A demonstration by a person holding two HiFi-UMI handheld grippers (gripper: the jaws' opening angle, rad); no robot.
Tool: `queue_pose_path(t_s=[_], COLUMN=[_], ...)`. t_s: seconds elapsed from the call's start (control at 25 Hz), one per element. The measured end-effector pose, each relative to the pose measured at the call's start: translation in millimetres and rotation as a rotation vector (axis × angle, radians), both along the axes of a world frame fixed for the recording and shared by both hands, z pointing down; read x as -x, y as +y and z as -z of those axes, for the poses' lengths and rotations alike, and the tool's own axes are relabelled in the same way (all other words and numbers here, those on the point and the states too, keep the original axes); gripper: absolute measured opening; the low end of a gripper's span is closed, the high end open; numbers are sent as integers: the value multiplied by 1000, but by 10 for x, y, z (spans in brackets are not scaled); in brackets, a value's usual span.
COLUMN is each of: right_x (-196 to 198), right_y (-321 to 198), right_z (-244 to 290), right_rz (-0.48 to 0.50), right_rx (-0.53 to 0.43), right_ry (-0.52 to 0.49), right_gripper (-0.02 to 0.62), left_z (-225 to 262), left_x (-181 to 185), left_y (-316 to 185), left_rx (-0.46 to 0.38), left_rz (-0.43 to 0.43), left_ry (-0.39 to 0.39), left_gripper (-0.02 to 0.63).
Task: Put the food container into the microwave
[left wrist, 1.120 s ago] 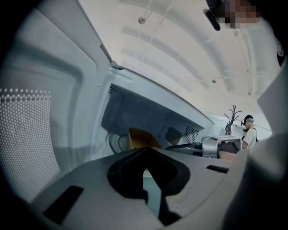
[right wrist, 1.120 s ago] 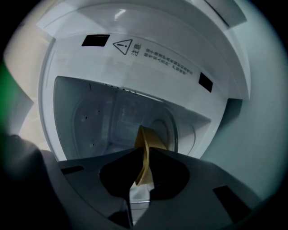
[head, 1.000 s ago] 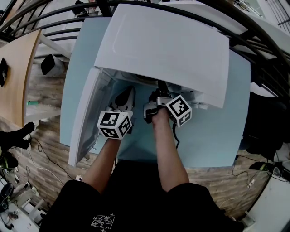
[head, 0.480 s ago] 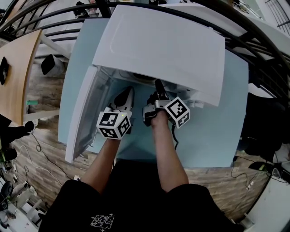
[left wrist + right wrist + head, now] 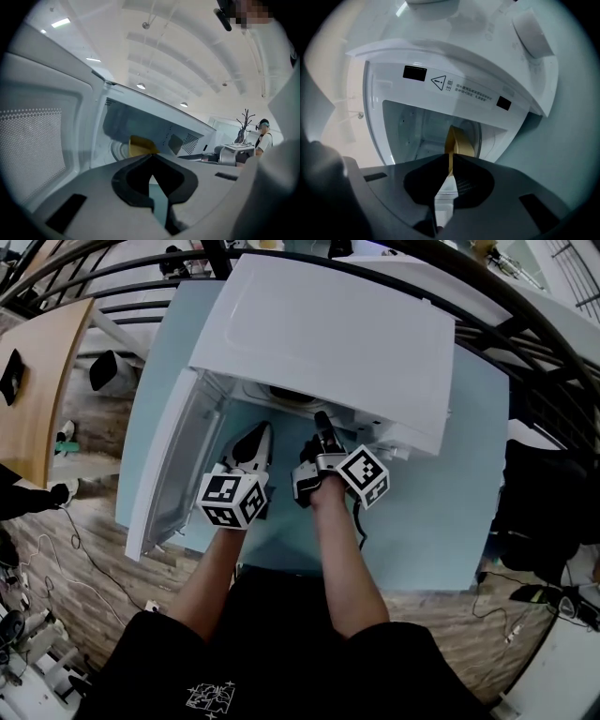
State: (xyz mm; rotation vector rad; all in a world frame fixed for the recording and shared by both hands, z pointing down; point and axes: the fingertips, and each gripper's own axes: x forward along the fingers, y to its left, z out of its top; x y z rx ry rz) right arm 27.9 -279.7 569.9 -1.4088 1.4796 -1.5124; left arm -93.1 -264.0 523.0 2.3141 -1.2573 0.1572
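Pale blue table below. The right gripper pinches the rim of the yellow food container, which sits inside the open microwave cavity. The left gripper, jaws together and empty, hovers alongside. Only release and withdrawal seem left.

warning triangle on microwave upper frame, print beside it too small to read
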Motion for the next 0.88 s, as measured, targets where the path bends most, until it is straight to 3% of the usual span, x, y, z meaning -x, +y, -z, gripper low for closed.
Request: queue_pose_path(t_s=[0.88], right_x=[72], right_y=[312], right_z=[379], right_rz=[186], right_rx=[-75], right_ry=[12], right_gripper=[9], left_z=[297], left_x=[-22], left_y=[357], left_rx=[-40], left_rz=[73], left_ry=[-16], left_gripper=[8])
